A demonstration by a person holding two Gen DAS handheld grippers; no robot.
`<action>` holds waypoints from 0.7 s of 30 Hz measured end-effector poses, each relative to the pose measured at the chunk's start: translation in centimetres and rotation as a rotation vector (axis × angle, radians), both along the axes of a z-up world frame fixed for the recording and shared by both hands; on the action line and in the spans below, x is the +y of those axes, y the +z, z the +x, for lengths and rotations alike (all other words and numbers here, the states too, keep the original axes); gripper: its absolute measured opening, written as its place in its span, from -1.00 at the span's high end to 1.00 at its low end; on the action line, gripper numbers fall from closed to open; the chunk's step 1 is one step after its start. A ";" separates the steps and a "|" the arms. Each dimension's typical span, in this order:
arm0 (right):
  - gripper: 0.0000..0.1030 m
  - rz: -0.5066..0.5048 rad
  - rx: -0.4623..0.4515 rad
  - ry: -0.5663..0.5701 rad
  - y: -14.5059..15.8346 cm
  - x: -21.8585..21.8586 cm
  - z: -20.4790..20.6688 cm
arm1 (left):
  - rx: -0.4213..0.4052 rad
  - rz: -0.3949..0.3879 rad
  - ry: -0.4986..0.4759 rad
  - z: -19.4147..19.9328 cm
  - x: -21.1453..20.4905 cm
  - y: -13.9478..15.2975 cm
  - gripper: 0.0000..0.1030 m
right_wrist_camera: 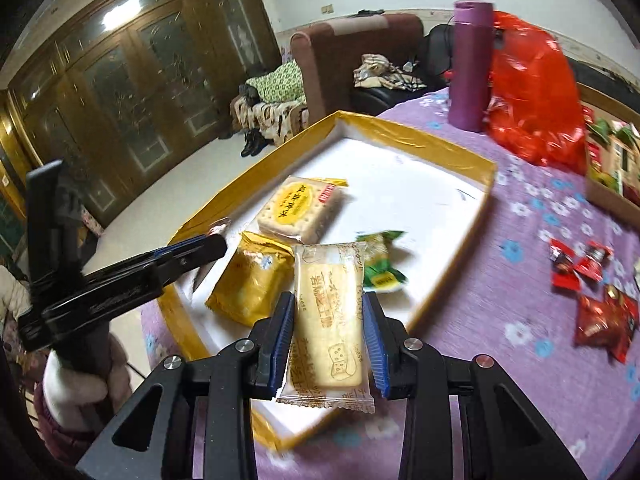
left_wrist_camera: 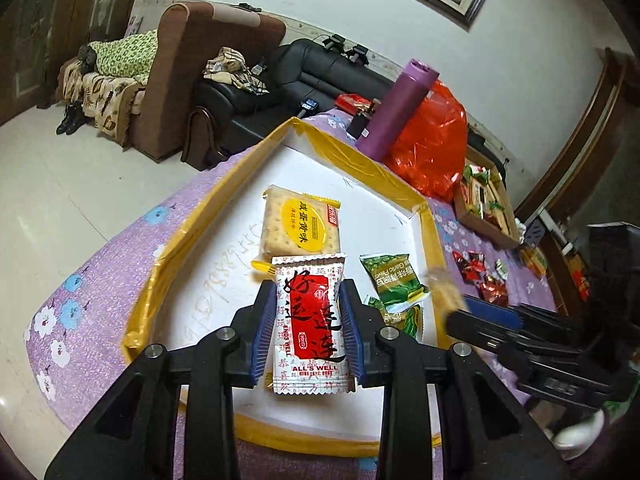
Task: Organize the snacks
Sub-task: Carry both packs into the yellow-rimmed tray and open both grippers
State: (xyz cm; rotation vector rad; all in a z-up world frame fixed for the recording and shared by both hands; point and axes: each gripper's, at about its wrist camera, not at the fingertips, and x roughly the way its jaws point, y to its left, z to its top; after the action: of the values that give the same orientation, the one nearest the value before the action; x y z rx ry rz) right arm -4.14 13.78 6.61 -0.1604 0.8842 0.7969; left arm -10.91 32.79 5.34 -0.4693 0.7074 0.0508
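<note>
My left gripper [left_wrist_camera: 307, 302] is shut on a white and red snack packet [left_wrist_camera: 310, 322], held over the white tray with a yellow rim [left_wrist_camera: 208, 216]. My right gripper [right_wrist_camera: 329, 312] is shut on a clear cheese-biscuit packet [right_wrist_camera: 328, 324] above the same tray [right_wrist_camera: 472, 168]. In the tray lie a yellow-label cracker pack [left_wrist_camera: 300, 226] [right_wrist_camera: 300, 210], green garlic-flavour packets [left_wrist_camera: 394, 282] [right_wrist_camera: 380, 268] and a gold packet [right_wrist_camera: 250, 284]. The right gripper shows at the right edge of the left view [left_wrist_camera: 460, 308]; the left one at the left of the right view [right_wrist_camera: 212, 242].
A purple bottle [right_wrist_camera: 470, 64] and a red plastic bag [right_wrist_camera: 532, 96] stand behind the tray on the purple flowered cloth [right_wrist_camera: 500, 300]. Red candy wrappers [right_wrist_camera: 600, 312] lie to the right. A cardboard box of snacks [left_wrist_camera: 486, 204] is at the far right. Sofas stand beyond.
</note>
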 end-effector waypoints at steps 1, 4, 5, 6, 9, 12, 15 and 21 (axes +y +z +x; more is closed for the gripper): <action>0.34 -0.006 0.001 -0.001 -0.1 0.5 0.3 | -0.005 -0.007 0.002 -0.1 0.2 0.1 0.41; 0.31 -0.023 0.014 -0.011 -0.7 1.9 1.6 | -0.023 -0.033 0.001 -0.6 0.4 0.5 0.36; 0.27 -0.021 0.031 -0.029 -1.1 2.5 2.6 | -0.030 -0.049 -0.003 -0.7 0.4 0.7 0.22; 0.27 -0.021 0.031 -0.029 -1.1 2.5 2.6 | -0.035 -0.064 -0.004 -0.8 0.4 0.8 0.11; 0.25 0.018 0.056 -0.058 -1.3 2.5 3.5 | -0.058 -0.104 -0.012 -1.0 0.2 1.4 -0.21; 0.10 0.059 0.066 -0.070 -0.7 1.3 3.4 | -0.104 -0.150 -0.042 -1.2 -0.2 1.9 -0.22; 0.08 0.072 0.038 -0.098 0.0 -0.8 3.0 | -0.142 -0.200 -0.066 -1.3 -0.9 2.1 -0.22; 0.01 0.118 0.038 -0.213 0.3 -8.5 3.5 | -0.111 -0.207 -0.124 -0.7 -3.5 2.6 -0.22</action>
State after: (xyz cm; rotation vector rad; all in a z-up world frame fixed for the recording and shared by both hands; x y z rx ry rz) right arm -0.62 5.25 6.94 0.0524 0.8716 0.6527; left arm -11.63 29.24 7.98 -0.6201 0.6341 -0.1651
